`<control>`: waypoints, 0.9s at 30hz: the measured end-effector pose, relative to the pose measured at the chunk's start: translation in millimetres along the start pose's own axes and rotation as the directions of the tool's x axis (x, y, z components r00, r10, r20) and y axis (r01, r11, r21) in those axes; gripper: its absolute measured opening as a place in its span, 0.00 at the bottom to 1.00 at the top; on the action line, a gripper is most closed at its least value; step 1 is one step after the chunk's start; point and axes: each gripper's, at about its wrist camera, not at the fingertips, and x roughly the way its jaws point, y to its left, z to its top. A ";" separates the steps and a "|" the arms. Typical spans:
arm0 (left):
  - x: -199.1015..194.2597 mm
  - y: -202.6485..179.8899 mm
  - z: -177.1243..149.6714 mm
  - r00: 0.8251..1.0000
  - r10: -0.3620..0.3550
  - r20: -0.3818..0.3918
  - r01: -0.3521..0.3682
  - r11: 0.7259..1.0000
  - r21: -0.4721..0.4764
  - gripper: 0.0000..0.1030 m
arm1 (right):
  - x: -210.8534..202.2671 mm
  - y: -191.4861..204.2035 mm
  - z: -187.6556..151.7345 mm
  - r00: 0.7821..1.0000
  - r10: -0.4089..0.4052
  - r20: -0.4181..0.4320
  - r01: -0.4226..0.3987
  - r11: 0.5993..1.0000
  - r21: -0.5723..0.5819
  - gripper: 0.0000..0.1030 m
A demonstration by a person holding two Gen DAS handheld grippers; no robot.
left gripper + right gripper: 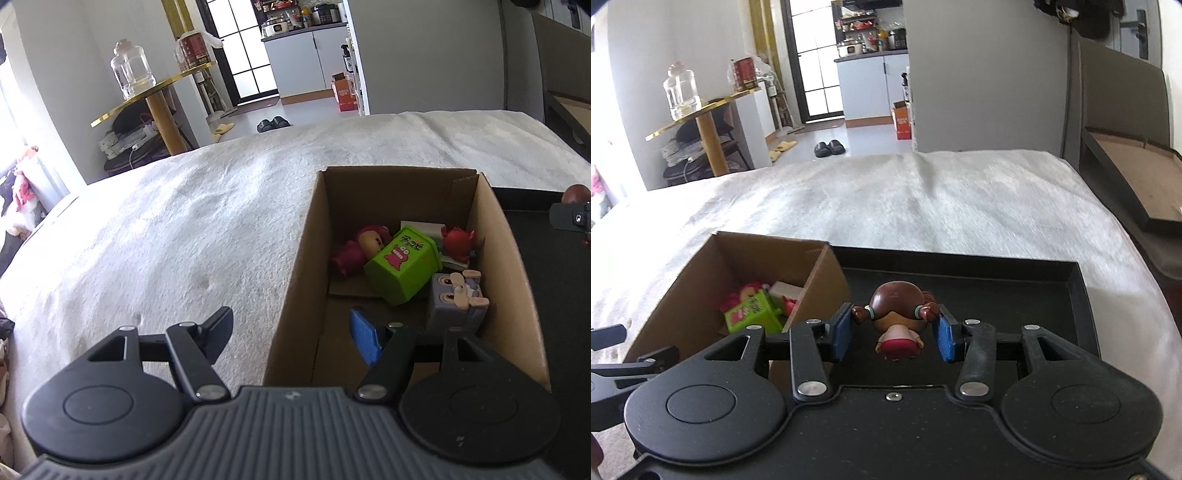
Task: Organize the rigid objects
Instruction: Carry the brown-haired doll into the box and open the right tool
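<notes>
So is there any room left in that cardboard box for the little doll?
Yes: the cardboard box has bare floor at its near end, beside the grey block toy. Its far end is crowded with the green cup and red figures. The black tray around the doll is bare too.

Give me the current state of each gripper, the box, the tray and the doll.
left gripper: open, empty, straddling the box's near-left wall
right gripper: closing around the doll's pigtails; contact unclear
cardboard box: open-topped, holding several toys
black tray: beside the box
brown-haired doll: between the pads, over the tray
</notes>
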 end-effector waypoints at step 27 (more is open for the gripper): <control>6.4 22.9 -9.9 0.997 -0.079 0.014 0.080 0.995 -0.067 0.30 | -12.5 70.5 7.8 0.968 0.244 0.062 -0.231 0.958 -0.169 0.44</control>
